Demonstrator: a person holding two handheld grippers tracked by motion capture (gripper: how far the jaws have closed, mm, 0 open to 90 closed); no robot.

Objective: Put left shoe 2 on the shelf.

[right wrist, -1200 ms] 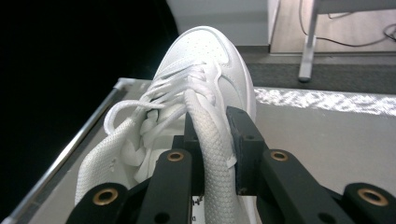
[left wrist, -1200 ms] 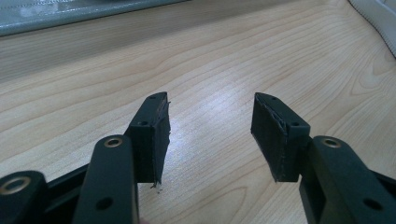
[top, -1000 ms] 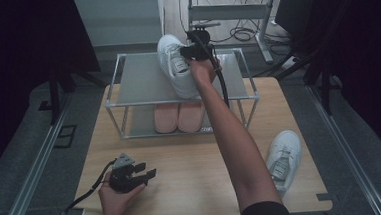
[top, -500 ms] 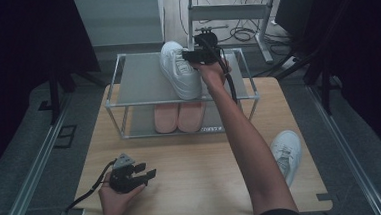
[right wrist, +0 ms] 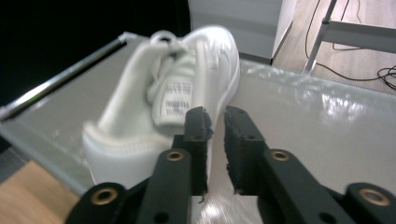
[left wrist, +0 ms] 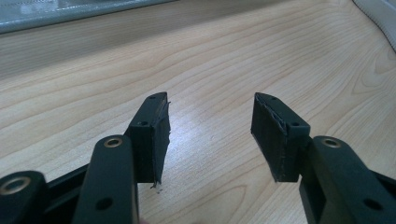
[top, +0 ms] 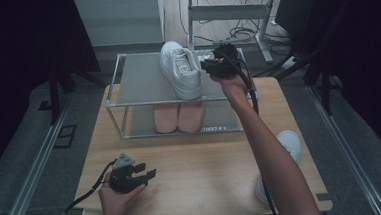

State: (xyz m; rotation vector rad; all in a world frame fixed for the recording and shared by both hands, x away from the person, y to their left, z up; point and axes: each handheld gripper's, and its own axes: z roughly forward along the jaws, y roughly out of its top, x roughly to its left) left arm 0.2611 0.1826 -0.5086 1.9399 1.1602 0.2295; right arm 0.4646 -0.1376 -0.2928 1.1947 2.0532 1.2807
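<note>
dark curtained room, wooden table (top: 202, 162) with a 2-tier metal-frame shoe rack (top: 142, 85) at its far side. 1 white sneaker (top: 180, 69) sits on the top shelf, near the shelf's right half, sole down. its long axis runs front to back across the shelf, toe toward the far edge, heel toward the person.

right gripper (top: 206, 65) hovers just beside the sneaker's right side, at about shelf-top height. right gripper view: jaws nearly pressed together, thin gap, nothing between them, shoe (right wrist: 168, 112) just ahead and to the jaws' left, blurred. so the shoe lies to the left of the tool, close; cannot tell if a jaw tip touches it.

2nd white sneaker (top: 288, 149) lies on the table's near right corner, partly hidden by the right forearm, toe pointing roughly away. right hand is the nearer one to it, judging by layout. a pair of pink shoes (top: 179, 117) sits on the lower shelf.

left gripper (top: 145, 171) rests low at the table's near left, well apart from every shoe. left gripper view: jaws spread wide, bare wood between them.

sneaker look: all white, laced, padded collar, tongue label with unreadable print, thick white sole.
</note>
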